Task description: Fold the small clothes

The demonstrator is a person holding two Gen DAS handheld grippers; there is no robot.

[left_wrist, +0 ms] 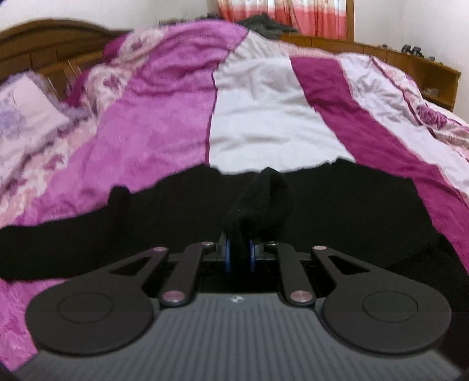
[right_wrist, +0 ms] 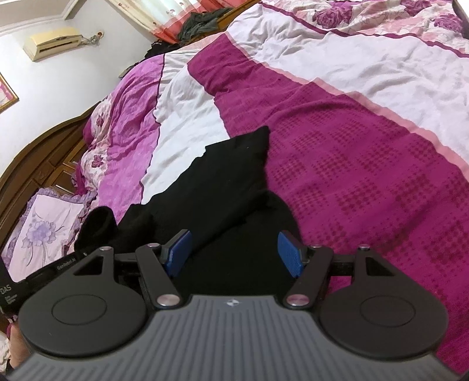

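A black garment (left_wrist: 337, 199) lies spread on the bed, one sleeve reaching to the left (left_wrist: 58, 234). My left gripper (left_wrist: 239, 252) is shut on a bunched fold of the black garment, which sticks up between its blue pads (left_wrist: 228, 255). In the right wrist view the same garment (right_wrist: 222, 175) lies under my right gripper (right_wrist: 234, 252), which is open and empty with its blue pads (right_wrist: 180, 252) wide apart just above the cloth. The left gripper's body and the bunched cloth (right_wrist: 96, 228) show at the left of that view.
The bed has a pink, magenta and white striped cover (left_wrist: 263, 111). A wooden headboard (left_wrist: 44, 44) and a floral pillow (right_wrist: 49, 228) are on the left. Dark clothes (right_wrist: 199, 23) lie at the far edge by a curtain. A wooden shelf (left_wrist: 410, 67) runs along the far side.
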